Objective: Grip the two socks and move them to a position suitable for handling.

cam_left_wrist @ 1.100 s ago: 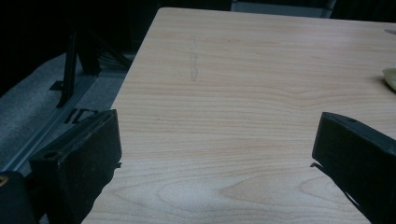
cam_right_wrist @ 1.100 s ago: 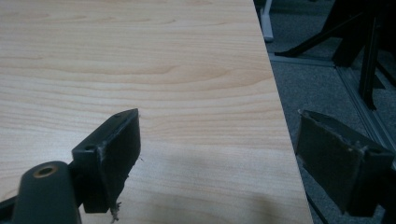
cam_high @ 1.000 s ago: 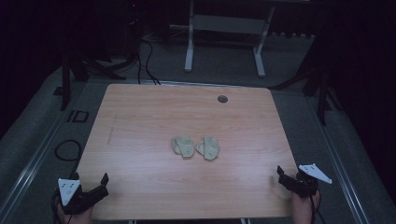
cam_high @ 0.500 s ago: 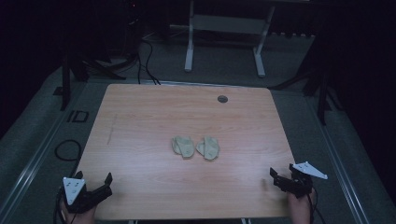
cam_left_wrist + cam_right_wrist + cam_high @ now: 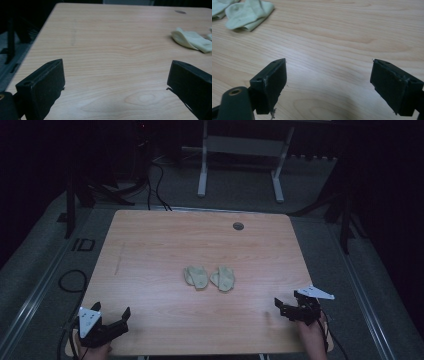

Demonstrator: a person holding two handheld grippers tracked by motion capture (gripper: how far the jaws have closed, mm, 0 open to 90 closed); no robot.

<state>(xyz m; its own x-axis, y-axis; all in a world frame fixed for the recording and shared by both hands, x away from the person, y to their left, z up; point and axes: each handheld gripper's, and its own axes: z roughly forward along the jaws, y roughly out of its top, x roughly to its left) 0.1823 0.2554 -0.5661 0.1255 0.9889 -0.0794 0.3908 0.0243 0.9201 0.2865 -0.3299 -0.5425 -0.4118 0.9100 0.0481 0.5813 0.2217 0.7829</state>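
Two small pale cream fabric socks lay side by side at the middle of the bench, the left sock [image 5: 196, 277] just beside the right sock [image 5: 223, 278], with a narrow strip of wood between them as far as the high view showed. Both were crumpled and folded flat on the light wood-grain bench [image 5: 150, 245], well apart from either hand. In the left gripper view one sock [image 5: 191, 40] sat far off to the right, and in the right gripper view a sock [image 5: 249, 15] lay at the far left, a second one [image 5: 219, 8] beside it at the edge.

The left gripper [image 5: 117, 324], black with a grey three-cornered plate, hovered at the near left corner of the bench, its jaws spread wide with nothing but bare wood between them. The right gripper [image 5: 285, 308] was over the near right edge, held by a hand [image 5: 312, 337], its jaws also spread wide and empty, pointed left toward the socks.

Farther out, a small dark round grommet [image 5: 238, 226] sat near the far edge of the bench. Beyond the bench stood a pale metal frame [image 5: 240, 160] on the grey floor, and black cables [image 5: 155, 185] trailed at the far left.
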